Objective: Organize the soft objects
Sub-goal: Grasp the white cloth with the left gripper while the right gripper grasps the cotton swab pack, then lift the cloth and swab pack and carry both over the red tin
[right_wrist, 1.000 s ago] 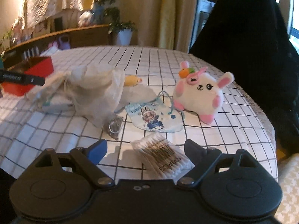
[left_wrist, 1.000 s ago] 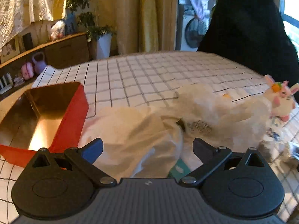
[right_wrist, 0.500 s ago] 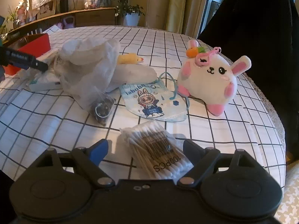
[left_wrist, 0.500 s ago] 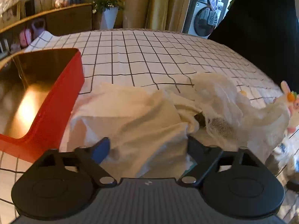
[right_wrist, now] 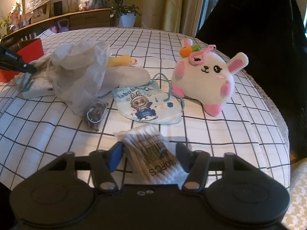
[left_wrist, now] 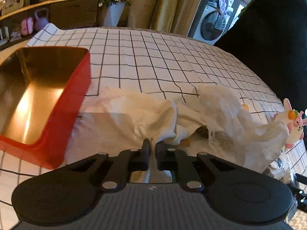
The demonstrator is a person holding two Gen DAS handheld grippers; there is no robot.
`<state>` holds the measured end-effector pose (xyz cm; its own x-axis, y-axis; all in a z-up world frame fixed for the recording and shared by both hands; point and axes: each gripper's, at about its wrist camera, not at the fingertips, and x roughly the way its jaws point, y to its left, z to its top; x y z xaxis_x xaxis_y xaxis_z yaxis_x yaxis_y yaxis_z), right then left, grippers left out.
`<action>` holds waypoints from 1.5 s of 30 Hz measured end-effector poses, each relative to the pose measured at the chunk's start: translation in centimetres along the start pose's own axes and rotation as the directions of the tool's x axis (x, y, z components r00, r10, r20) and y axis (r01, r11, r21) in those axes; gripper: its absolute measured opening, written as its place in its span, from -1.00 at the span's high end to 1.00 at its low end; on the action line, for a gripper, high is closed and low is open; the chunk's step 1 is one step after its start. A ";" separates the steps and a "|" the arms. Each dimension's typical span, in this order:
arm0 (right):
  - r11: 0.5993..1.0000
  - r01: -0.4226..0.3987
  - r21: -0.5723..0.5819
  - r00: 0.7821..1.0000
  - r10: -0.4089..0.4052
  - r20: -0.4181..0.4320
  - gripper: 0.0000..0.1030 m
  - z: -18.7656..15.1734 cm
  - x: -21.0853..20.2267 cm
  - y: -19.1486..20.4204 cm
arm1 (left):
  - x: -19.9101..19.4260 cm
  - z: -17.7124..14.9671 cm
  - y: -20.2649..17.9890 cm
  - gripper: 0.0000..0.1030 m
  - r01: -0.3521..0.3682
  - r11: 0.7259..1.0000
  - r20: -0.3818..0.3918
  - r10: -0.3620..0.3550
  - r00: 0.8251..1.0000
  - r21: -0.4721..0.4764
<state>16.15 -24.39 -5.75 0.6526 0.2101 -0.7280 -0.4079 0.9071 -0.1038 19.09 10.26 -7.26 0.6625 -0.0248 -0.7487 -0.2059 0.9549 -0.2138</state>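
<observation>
The left tool (left_wrist: pixel 151 149) is clamped tight on a pinched-up fold of the white cloth (left_wrist: pixel 122 118), whose bulk spreads ahead of it, just beside the red box (left_wrist: pixel 76 95) off to its left; that box looks like where the cloth belongs. The right tool (right_wrist: pixel 149 153) is closing around the pack of cotton swabs (right_wrist: pixel 151 149), which lies between its jaws on the checked worktop (right_wrist: pixel 220 134), long axis running straight away from the tool. The plush rabbit (right_wrist: pixel 207 76) sits ahead and to its right.
</observation>
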 end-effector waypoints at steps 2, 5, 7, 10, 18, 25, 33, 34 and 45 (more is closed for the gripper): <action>1.000 0.009 0.007 1.000 -0.009 0.001 0.08 0.1 -0.2 0.0 | -0.6 0.0 -0.3 0.91 -0.025 0.999 0.016 0.024 1.000 0.032; 1.000 0.028 0.014 1.000 -0.028 0.009 0.18 0.1 -0.8 0.2 | -1.7 0.1 -0.8 0.93 -0.054 0.996 0.058 0.050 0.997 0.071; 0.999 0.035 0.023 0.999 -0.036 0.019 0.21 0.1 -1.3 0.2 | -2.7 0.3 -1.1 0.93 -0.065 0.994 0.086 0.057 0.995 0.087; 0.999 0.041 0.032 0.998 -0.042 0.041 0.23 0.3 -2.2 0.2 | -4.0 1.0 -1.6 0.93 -0.086 0.991 0.123 0.072 0.990 0.106; 0.999 -0.004 0.048 0.994 -0.001 0.105 0.25 1.9 -5.5 0.6 | -7.9 2.9 -2.2 0.93 -0.089 0.983 0.197 0.057 0.979 0.157; 0.998 -0.062 0.011 0.986 0.060 0.155 0.25 4.8 -8.0 2.6 | -11.1 4.1 -2.9 0.93 -0.094 0.976 0.231 0.047 0.972 0.196; 0.987 -0.163 -0.017 0.968 0.163 0.189 0.25 8.8 -9.0 5.3 | -13.5 4.9 -3.1 0.93 -0.140 0.960 0.268 0.073 0.961 0.241; 0.985 -0.172 -0.025 0.966 0.174 0.193 0.25 9.4 -9.0 5.7 | -13.7 5.1 -3.1 0.93 -0.142 0.960 0.270 0.075 0.960 0.239; 0.960 -0.246 -0.135 0.936 0.271 0.223 0.25 15.8 -8.4 11.3 | -16.8 7.7 -0.7 0.93 -0.202 0.950 0.324 0.119 0.939 0.237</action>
<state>16.13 -10.17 9.94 0.6430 0.5241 -0.5585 -0.6382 0.7698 -0.0123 13.62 12.32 10.27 0.8305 0.1860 -0.5250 -0.1590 0.9825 0.0965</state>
